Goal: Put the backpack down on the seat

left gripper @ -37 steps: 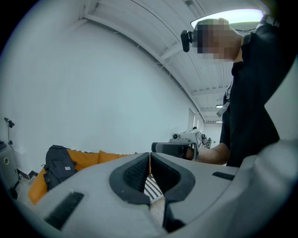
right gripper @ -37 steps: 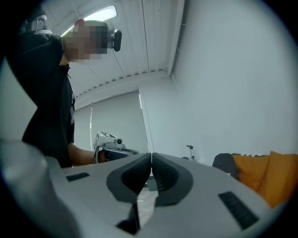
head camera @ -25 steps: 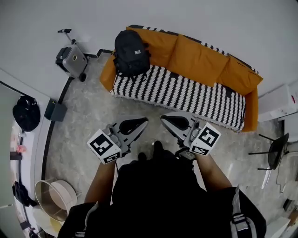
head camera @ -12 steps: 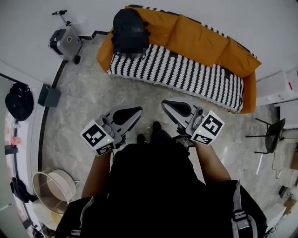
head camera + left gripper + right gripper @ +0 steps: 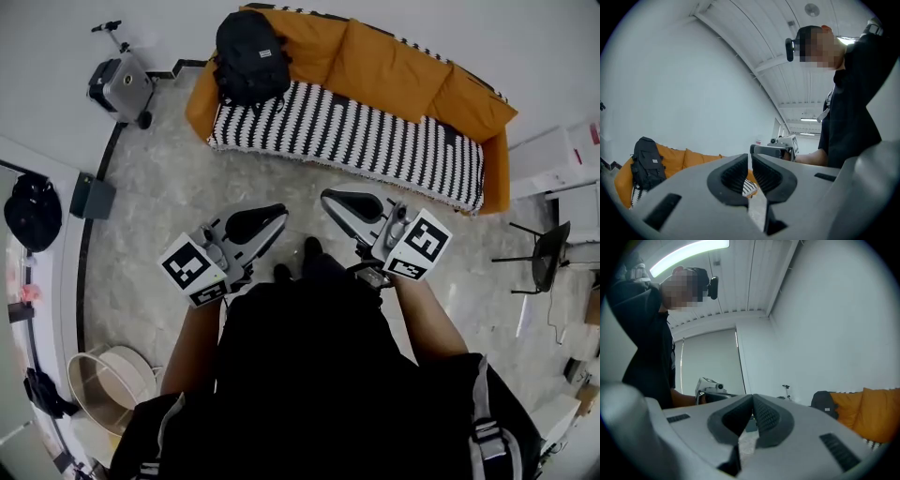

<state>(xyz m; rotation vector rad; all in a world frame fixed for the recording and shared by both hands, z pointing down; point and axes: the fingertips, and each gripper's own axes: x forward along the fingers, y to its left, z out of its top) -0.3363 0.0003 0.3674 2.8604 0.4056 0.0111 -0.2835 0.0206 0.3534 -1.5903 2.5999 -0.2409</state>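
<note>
A black backpack (image 5: pixel 250 58) stands upright on the left end of the orange sofa (image 5: pixel 403 84), on its striped seat cover (image 5: pixel 375 141), leaning against the back cushion. It also shows in the left gripper view as the backpack (image 5: pixel 647 161) and in the right gripper view as the backpack (image 5: pixel 824 405). My left gripper (image 5: pixel 274 216) and right gripper (image 5: pixel 330 199) are held level in front of the person's body, well short of the sofa, tips turned toward each other. Both are shut with nothing between the jaws.
A grey wheeled suitcase (image 5: pixel 120 86) stands by the wall left of the sofa. A dark box (image 5: pixel 92 197) sits at the floor edge and a round basket (image 5: pixel 108 389) at lower left. A black chair (image 5: pixel 544 272) and white boxes (image 5: pixel 562 155) stand at the right.
The person has stepped back from the sofa: the sofa and backpack have shifted up and away in the head view. Both grippers stay shut and empty.
</note>
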